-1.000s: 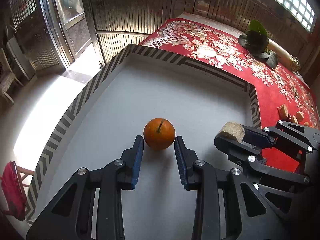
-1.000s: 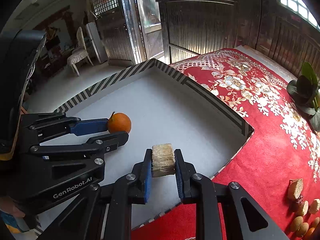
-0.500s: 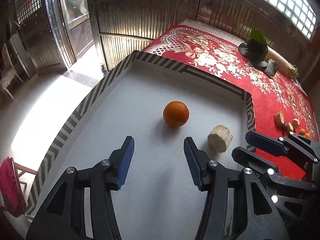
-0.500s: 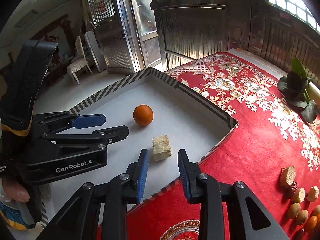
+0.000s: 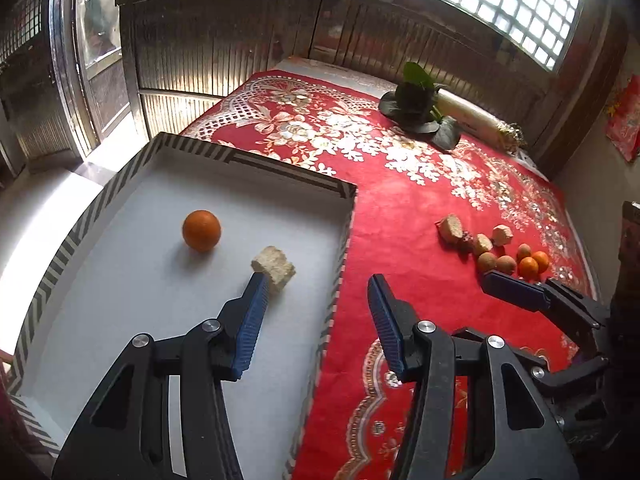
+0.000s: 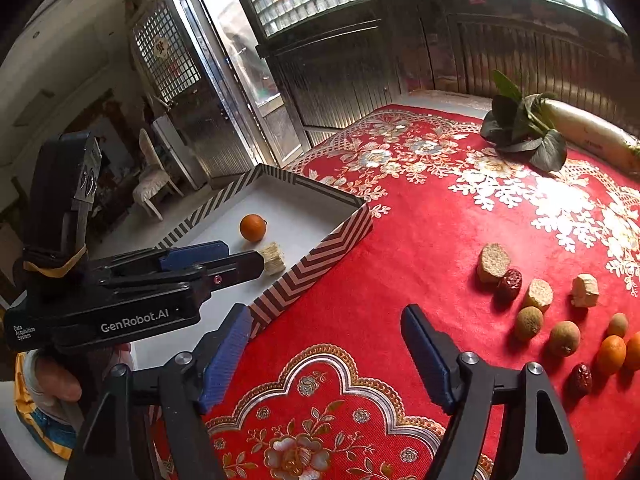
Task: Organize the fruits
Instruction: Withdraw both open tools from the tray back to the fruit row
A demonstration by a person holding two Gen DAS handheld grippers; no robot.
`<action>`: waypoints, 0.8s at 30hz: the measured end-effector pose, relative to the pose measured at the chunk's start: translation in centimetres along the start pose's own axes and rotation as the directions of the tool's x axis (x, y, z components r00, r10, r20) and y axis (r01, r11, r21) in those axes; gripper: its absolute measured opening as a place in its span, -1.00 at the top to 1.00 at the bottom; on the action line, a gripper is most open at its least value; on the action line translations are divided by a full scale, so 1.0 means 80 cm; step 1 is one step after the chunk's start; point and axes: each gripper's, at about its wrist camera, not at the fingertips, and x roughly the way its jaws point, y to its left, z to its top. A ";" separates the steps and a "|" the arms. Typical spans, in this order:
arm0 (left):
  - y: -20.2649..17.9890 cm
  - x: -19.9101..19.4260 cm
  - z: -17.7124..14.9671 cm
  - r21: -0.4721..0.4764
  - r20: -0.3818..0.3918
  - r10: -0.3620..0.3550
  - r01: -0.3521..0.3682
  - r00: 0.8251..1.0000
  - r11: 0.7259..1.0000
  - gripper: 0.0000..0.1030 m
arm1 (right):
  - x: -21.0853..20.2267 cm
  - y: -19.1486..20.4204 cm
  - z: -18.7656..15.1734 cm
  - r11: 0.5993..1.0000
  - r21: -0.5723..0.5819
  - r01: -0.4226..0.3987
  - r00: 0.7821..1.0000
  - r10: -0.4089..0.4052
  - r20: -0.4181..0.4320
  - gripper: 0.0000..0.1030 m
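An orange (image 5: 201,230) and a tan sugarcane chunk (image 5: 274,267) lie in the white tray with a striped rim (image 5: 342,256); they also show in the right wrist view, the orange (image 6: 253,227) beside the chunk (image 6: 273,263). My left gripper (image 5: 316,312) is open and empty, above the tray's right edge. My right gripper (image 6: 326,354) is open and empty over the red cloth. A loose group of fruits (image 6: 564,332) lies on the cloth to the right: chunks, longans, red dates, small oranges.
A red floral cloth (image 6: 420,220) covers the table. A leafy radish (image 6: 528,128) lies at the far edge. The tray overhangs the table's left side; doors and a chair (image 6: 150,176) stand beyond.
Both grippers have pulled back from the tray and swung right toward the fruit group. The chunk, held by the right gripper a second ago, lies in the tray beside the orange.
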 end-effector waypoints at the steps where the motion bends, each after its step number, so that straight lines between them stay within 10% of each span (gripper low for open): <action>1: -0.010 -0.004 -0.002 0.001 0.015 -0.011 0.011 1.000 1.000 0.00 | -0.009 -0.006 -0.001 1.000 0.014 -0.001 1.000 0.001 0.019 -0.48; 17: -0.131 -0.011 -0.012 0.101 0.086 -0.052 0.043 0.995 0.994 0.00 | -0.108 -0.114 -0.044 0.937 0.317 -0.146 0.964 0.063 0.258 -0.66; 24: -0.162 -0.005 -0.018 0.158 0.099 -0.039 0.023 0.994 0.987 0.00 | -0.133 -0.148 -0.065 0.928 0.370 0.043 0.975 -0.119 0.186 -0.66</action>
